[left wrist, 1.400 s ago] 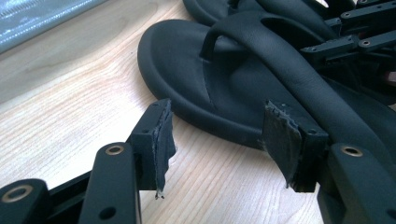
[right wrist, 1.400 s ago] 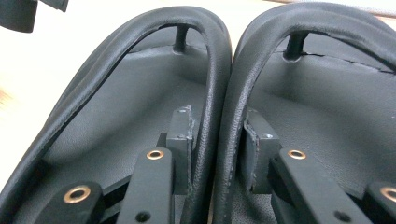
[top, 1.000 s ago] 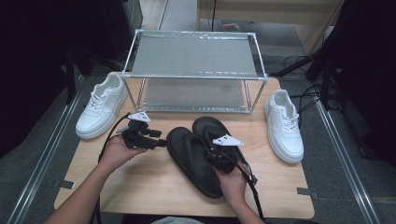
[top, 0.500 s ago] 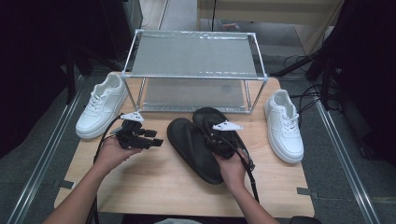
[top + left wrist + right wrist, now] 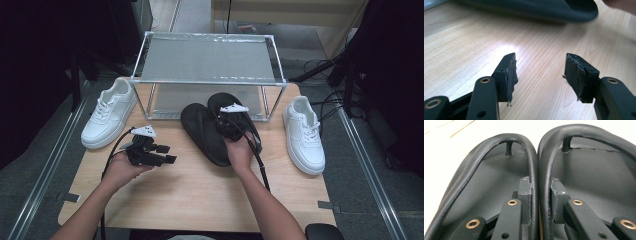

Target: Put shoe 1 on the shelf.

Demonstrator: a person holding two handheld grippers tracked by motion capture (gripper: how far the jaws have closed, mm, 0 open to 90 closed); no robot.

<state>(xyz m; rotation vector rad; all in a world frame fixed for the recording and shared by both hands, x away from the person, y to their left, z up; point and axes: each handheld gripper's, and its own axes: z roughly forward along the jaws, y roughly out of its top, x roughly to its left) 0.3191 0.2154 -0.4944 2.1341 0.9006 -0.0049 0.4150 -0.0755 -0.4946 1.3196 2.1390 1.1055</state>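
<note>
Pinching both flip-flops' (image 5: 220, 131) inner straps (image 5: 537, 170), right tongs (image 5: 226, 131) near rack edge (image 5: 210, 116); left tongs (image 5: 167, 154) agape, empty.

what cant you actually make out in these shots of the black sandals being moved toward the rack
- Sandals: in the high view the right gripper and hand cover where the straps are pinched.
- Right gripper view: the heels are cut off by the lower edge, and the rack is out of frame.
- Left gripper view: the sandal is blurred and cut by the top edge.
- Rack: its lower shelf is dim behind the frosted top.
</note>
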